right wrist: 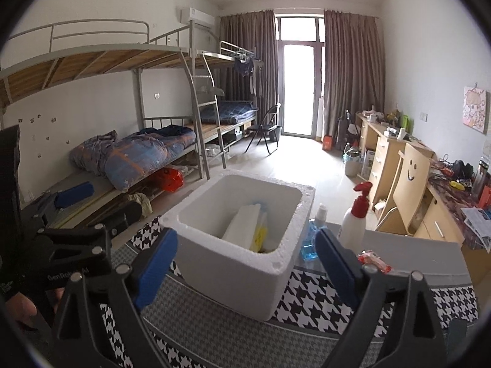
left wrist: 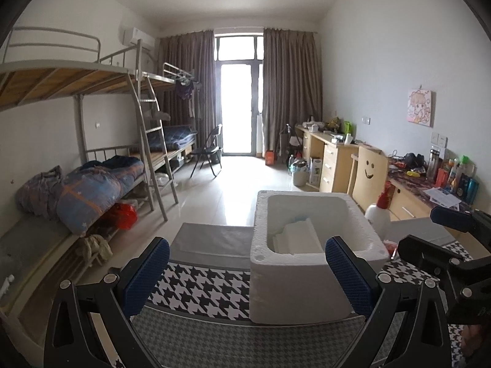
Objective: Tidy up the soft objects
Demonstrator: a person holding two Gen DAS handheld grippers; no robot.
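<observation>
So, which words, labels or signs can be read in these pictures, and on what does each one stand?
"GenRob...AI", partly hidden: on the left gripper, seen from the right wrist.
Smiley face, a drawn sign: on the chair back.
Poster: a cartoon picture, no readable words.
Spray bottle, desk bottles, papers: print too small or blurred.

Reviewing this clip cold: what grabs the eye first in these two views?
A white foam box sits mid-frame on a houndstooth cloth, holding white foam pieces. Both the left gripper and right gripper are open and empty in front of it. A red-capped spray bottle stands right of the box.
</observation>
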